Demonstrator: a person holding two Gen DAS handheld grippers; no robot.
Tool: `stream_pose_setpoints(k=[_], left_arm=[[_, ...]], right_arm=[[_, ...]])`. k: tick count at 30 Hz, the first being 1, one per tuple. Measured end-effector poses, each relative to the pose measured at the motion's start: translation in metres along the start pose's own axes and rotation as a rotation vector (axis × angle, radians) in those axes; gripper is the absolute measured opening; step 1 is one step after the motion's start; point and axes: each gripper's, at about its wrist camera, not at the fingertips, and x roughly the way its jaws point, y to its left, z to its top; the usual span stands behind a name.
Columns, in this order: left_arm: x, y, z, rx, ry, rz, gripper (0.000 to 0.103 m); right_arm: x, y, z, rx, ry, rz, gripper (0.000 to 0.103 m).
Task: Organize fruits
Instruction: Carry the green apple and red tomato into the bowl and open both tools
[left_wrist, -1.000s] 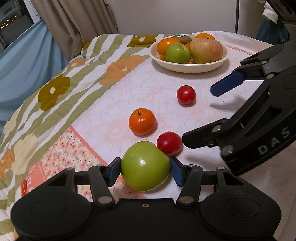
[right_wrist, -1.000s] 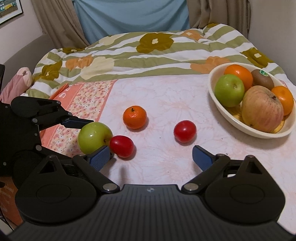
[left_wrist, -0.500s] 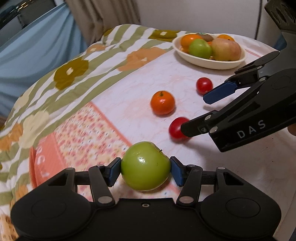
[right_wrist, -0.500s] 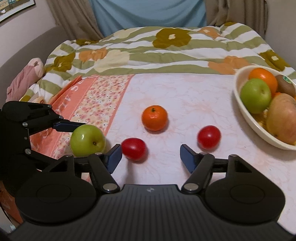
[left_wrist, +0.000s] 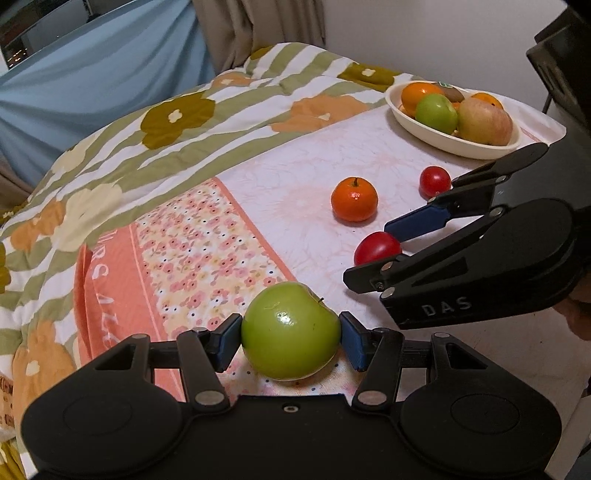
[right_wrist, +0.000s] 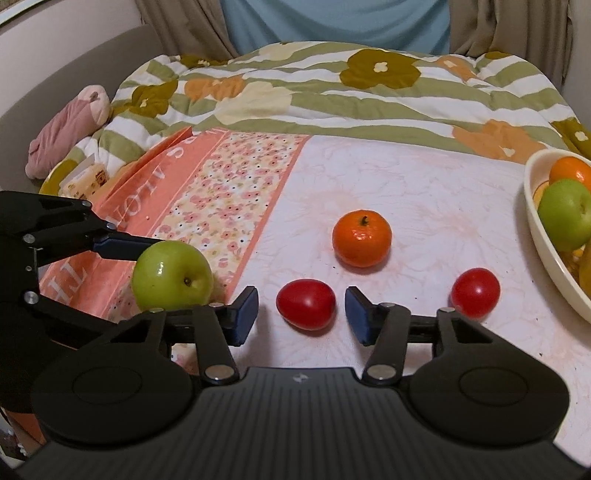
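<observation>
My left gripper (left_wrist: 290, 341) is shut on a green apple (left_wrist: 290, 331) and holds it over the floral cloth at the table's near left; the apple also shows in the right wrist view (right_wrist: 172, 276). My right gripper (right_wrist: 301, 314) is open, its jaws on either side of a red tomato (right_wrist: 306, 308) without touching it. That tomato shows in the left wrist view (left_wrist: 376, 248), partly behind the right gripper (left_wrist: 373, 254). A second tomato (right_wrist: 475, 292) and a mandarin (right_wrist: 361, 238) lie on the table. A cream bowl (left_wrist: 424, 125) holds several fruits.
A flowered quilt (right_wrist: 332, 92) covers the far side of the table, with a pink cloth bundle (right_wrist: 66, 133) at its left. The bowl's rim (right_wrist: 535, 221) is at the right edge in the right wrist view. A small printed packet (right_wrist: 86, 177) lies by the cloth's left edge.
My left gripper has carried the green apple back and left, away from the tomato. My right gripper has moved left and forward, and its jaws now flank the near tomato.
</observation>
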Motion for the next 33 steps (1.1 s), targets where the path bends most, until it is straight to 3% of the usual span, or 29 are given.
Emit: stream_pose_setpoints(k=[2,11,16,33], left_arm=[[-0.001,0.0,-0.001,-0.015,0.0,0.005,0.061],[-0.011,-0.002,0.003,-0.076,-0.013,0.035,0.061],[-0.023,-0.007,0.012,-0.1,-0.052,0.051,0.061],[-0.06,-0.064,0.088,-0.158,-0.185,0.053,0.061]], right_arm=[[0.002,0.001,0.0,-0.008,0.012,-0.007,0.051],[-0.009,-0.004,0.003,-0.03,-0.001,0.009,0.051],[-0.031,-0.014,0.006,-0.015,-0.055,0.01,0.05],[-0.132,-0.103,0.023,0.057,-0.158,-0.057,0.05]])
